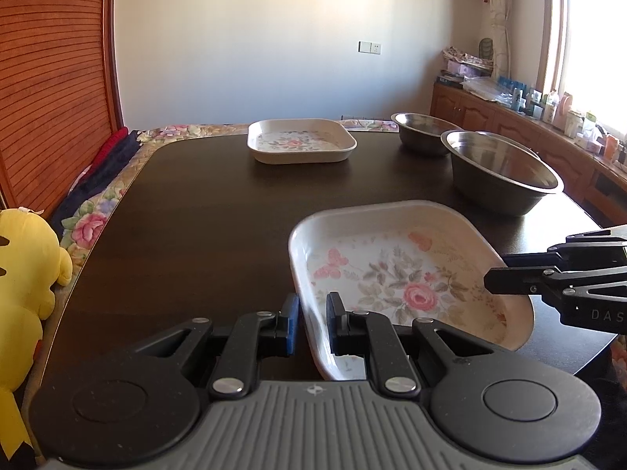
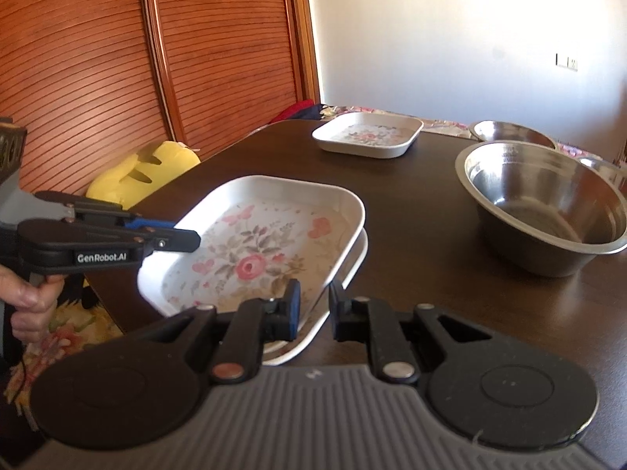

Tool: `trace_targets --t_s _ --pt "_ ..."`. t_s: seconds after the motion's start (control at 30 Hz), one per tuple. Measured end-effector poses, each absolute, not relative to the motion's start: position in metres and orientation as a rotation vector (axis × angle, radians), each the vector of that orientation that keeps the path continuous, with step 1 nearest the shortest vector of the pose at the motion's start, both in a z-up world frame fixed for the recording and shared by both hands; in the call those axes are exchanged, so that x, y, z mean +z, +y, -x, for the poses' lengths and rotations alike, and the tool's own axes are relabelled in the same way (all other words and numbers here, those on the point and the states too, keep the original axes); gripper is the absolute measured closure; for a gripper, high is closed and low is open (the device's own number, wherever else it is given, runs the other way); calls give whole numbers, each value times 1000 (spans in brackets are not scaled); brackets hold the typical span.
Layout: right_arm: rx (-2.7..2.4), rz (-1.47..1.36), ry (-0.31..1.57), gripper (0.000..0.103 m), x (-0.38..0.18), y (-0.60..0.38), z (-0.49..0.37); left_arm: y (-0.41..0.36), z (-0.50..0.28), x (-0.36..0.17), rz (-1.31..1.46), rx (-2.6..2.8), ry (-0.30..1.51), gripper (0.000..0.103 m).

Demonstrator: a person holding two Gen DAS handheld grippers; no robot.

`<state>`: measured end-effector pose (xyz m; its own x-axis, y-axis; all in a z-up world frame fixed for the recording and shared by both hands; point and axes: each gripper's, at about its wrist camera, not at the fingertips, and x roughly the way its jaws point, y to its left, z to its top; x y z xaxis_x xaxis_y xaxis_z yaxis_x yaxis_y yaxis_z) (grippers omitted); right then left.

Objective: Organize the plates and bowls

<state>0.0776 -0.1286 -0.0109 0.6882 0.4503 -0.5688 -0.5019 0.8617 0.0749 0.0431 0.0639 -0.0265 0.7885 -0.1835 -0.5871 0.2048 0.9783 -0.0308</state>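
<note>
While working over the dark bench [image 1: 196,215], steer clear of the big steel bowl [image 2: 544,211] alongside; keep the floral plate [image 2: 250,250] level at the near edge, nest squarely onto the twin plate [image 2: 309,337] beneath (rims aligned), left claw [image 1: 313,317] and right claw [image 2: 315,305] clenched on opposite rims.

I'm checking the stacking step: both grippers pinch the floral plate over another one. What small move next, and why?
Probably lower the floral plate straight down until it nests in the plate beneath. The left gripper and right gripper each pinch a rim, the upper plate sits tilted, and a gap shows at its right edge.
</note>
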Motion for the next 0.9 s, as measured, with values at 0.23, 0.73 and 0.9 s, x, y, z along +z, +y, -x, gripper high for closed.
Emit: trace_targets --t_s 0.23,0.73,0.9 --pt "523 74 607 84 -13 -131 -79 67 -43 -29 -23 -204 626 88" --pt "480 17 495 84 -5 -147 -68 72 -44 -24 8 -196 600 85" --pt "473 9 485 84 1 -151 -71 71 -50 -15 0 -195 578 85"
